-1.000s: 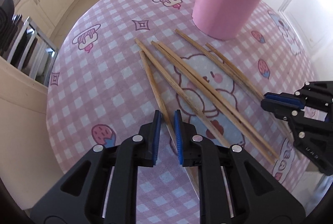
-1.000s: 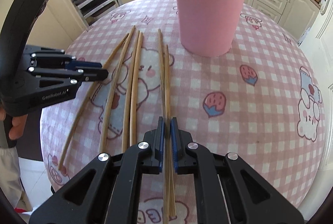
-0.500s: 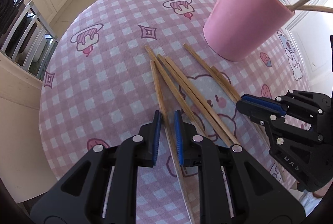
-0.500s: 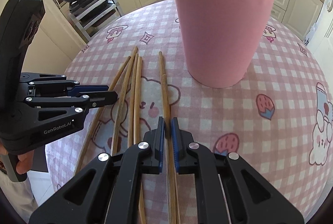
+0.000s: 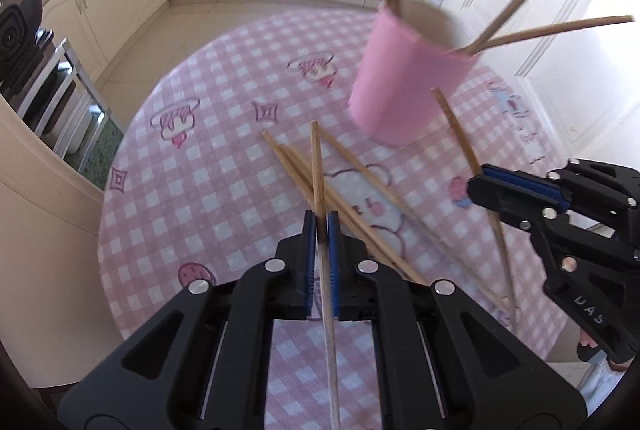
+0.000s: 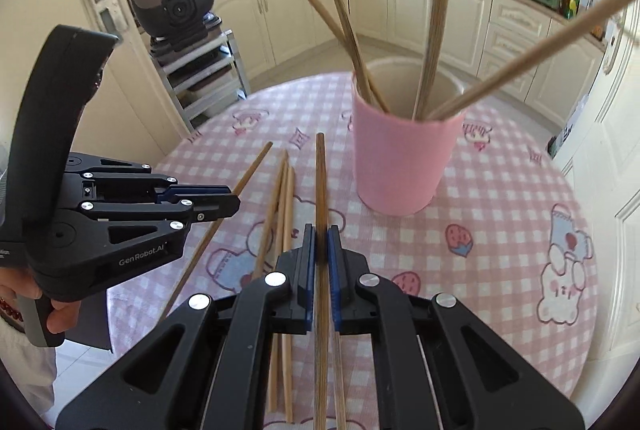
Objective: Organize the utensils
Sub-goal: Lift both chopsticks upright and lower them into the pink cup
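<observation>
The left gripper (image 6: 236, 204), marked "GenRobot.AI", and the right gripper (image 6: 320, 234) each clamp a slim wooden chopstick (image 6: 320, 174) near the pink cup (image 6: 404, 162).

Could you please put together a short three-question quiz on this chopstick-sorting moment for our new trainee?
1. True or false: the left gripper is shut on a chopstick.
2. What does the right gripper hold? A) a spoon B) a dark chopstick C) nothing
3. Fill in: the pink cup already holds several ____.

Key:
1. True.
2. B.
3. Chopsticks, leaning against its rim.
</observation>
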A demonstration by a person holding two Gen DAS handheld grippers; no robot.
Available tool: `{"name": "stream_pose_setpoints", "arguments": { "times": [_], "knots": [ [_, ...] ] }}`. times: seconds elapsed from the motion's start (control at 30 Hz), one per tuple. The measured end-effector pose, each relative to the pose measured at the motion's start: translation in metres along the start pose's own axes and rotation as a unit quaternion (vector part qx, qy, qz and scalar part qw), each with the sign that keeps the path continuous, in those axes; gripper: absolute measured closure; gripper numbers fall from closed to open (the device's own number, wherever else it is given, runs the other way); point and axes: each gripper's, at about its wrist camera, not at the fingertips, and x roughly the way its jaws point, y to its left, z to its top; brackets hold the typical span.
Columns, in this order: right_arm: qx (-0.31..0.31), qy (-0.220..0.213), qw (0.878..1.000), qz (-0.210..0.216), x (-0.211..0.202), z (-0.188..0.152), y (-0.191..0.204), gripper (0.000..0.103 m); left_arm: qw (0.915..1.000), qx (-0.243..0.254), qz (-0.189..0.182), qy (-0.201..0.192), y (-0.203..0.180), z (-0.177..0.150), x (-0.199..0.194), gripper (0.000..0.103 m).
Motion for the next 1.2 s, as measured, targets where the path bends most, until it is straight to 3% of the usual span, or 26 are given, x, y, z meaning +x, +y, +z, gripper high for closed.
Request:
{"name": "stream_pose_setpoints", "arguments": {
  "times": [0.3, 0.53, 0.87, 1.2],
  "knots": [
    [-0.015, -0.091, 0.996, -0.009, -0.07, 0.007, 0.015, 0.098, 0.992, 0.044, -0.018, -0.117, -0.042, -0.006, -0.097, 0.097],
    [-0.014, -0.137, 0.99, -0.023, -0.098, 0.009, 0.016, 0.098, 0.9809, 0.05, -0.026, -0.186, -0.062, -0.005, -0.138, 0.097],
    [0.015, -0.223, 0.973, -0.063, -0.13, 0.02, -0.002, 0.098, 0.9698, 0.037, -0.016, -0.241, -0.076, 0.022, -0.149, 0.097],
    [0.032, -0.259, 0.962, -0.078, -0.143, 0.038, -0.023, 0.098, 0.9588, 0.02, -0.016, -0.283, -0.076, 0.047, -0.153, 0.097]
  ]
}}
